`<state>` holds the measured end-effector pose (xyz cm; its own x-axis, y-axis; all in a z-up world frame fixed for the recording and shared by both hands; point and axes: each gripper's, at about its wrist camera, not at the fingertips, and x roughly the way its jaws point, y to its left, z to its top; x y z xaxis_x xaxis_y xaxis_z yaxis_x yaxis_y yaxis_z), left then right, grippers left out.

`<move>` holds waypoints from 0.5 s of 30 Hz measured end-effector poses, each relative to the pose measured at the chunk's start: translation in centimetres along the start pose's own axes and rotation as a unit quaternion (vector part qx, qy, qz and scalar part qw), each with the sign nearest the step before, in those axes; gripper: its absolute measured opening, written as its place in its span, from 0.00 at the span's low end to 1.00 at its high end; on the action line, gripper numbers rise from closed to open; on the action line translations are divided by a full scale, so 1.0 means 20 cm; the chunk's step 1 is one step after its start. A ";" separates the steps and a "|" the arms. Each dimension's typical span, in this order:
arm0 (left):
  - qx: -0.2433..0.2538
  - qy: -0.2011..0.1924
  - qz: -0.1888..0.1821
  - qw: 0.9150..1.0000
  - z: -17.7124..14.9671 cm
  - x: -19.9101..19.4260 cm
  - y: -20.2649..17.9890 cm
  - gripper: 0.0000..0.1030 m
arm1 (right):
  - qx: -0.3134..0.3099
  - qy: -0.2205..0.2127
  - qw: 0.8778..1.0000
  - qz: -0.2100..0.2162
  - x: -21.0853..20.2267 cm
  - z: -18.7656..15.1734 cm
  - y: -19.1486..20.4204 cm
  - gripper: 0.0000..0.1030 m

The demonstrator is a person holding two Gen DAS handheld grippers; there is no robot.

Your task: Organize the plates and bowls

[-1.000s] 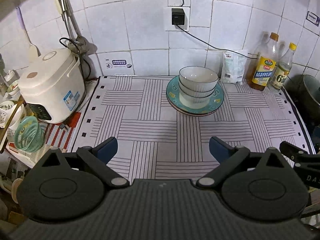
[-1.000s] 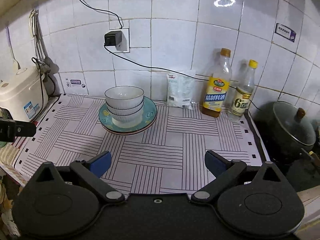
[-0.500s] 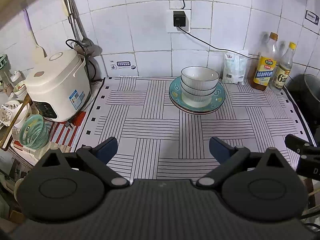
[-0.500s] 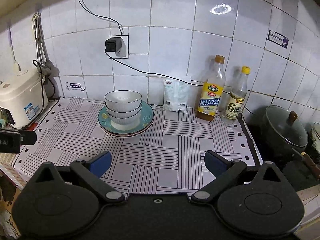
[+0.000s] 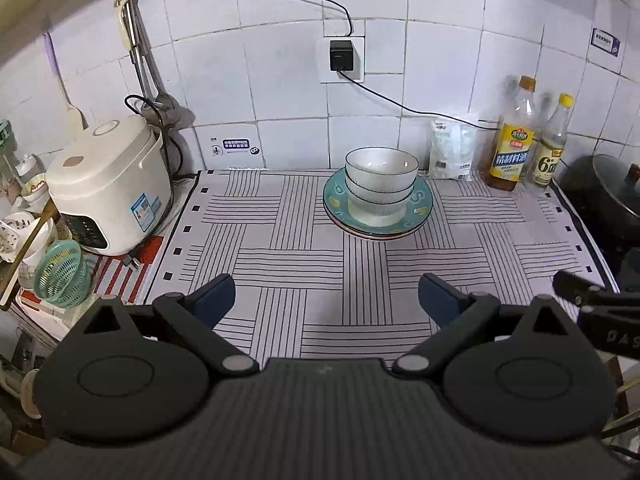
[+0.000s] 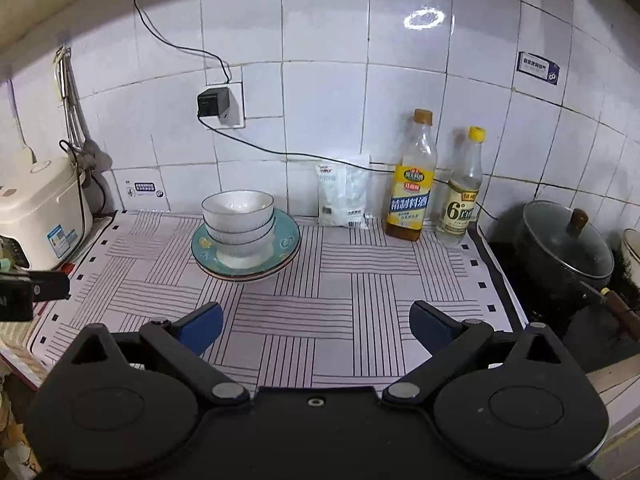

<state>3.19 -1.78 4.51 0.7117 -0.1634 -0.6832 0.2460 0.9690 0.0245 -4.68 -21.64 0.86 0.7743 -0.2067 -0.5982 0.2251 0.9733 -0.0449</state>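
Observation:
A stack of white bowls (image 5: pixel 381 184) sits nested on a stack of plates with a teal plate (image 5: pixel 423 202) on top, at the back middle of the striped mat (image 5: pixel 304 260). The bowls (image 6: pixel 239 220) and teal plate (image 6: pixel 289 240) also show in the right wrist view, left of centre. My left gripper (image 5: pixel 326 298) is open and empty, well in front of the stack. My right gripper (image 6: pixel 316 326) is open and empty, in front and to the right of the stack.
A white rice cooker (image 5: pixel 106 184) stands at the left, with a green basket (image 5: pixel 60 274) below it. A white bag (image 6: pixel 344 194), two bottles (image 6: pixel 412 184) and a lidded black pot (image 6: pixel 564 248) line the back right. A charger cable (image 6: pixel 280 152) hangs along the wall.
Both grippers have pulled back and risen away from the stack, which now looks smaller and farther. Both stay open; the bowls and plates have not moved.

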 end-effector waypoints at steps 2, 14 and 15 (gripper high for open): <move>-0.001 -0.002 0.001 1.000 -0.01 0.00 0.00 0.96 | -0.003 0.003 1.000 0.002 0.00 -0.01 0.00 0.98; 0.018 0.003 0.005 1.000 -0.05 -0.01 -0.06 0.96 | 0.000 0.000 1.000 0.008 -0.02 -0.03 -0.03 0.98; 0.018 -0.002 0.007 1.000 -0.05 -0.01 -0.06 0.96 | 0.000 0.000 1.000 0.009 -0.02 -0.03 -0.03 0.98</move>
<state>2.00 -2.80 3.86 0.7176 -0.1502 -0.6801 0.2592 0.9639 0.0607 -5.44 -22.02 0.65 0.7779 -0.1895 -0.5991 0.2121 0.9767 -0.0336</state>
